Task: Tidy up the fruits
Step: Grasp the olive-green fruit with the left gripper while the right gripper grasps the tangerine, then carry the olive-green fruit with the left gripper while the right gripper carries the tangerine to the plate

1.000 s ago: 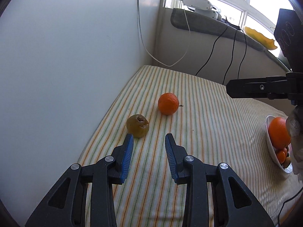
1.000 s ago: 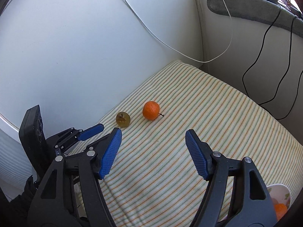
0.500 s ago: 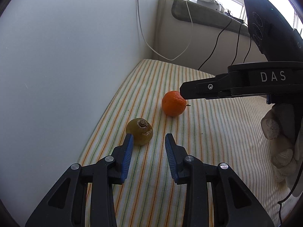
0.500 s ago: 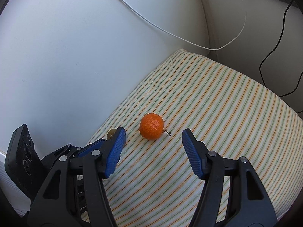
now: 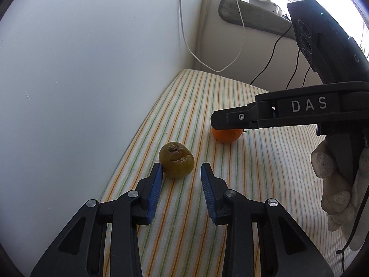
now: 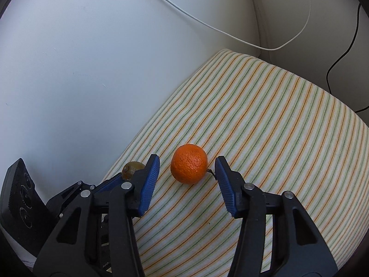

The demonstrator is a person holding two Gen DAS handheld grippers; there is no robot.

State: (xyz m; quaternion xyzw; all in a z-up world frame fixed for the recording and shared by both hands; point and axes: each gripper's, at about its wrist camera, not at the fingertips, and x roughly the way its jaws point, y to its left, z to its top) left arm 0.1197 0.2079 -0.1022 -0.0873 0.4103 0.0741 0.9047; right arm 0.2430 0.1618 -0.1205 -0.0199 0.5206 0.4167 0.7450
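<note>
step: grasp round orange mandarin (image 6: pixel 189 170) | right tongs (image 6: pixel 187 180) agape, just closing around it, no contact | left tongs (image 5: pixel 180 185) agape, empty, nearing wrinkled olive-green fruit (image 5: pixel 176 163) | advice: centre pads, squeeze gently

orange (image 6: pixel 188 170): bright orange | wrinkled fruit (image 5: pixel 176 163): olive-brown | cloth (image 6: pixel 265 120): cream, orange and green stripes | gripper pads (image 6: pixel 150 184): blue (arms black) | wall (image 5: pixel 92 69): white

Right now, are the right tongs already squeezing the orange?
No: in the right wrist view the orange sits on the striped cloth between the right tongs, with gaps on both sides.
</note>
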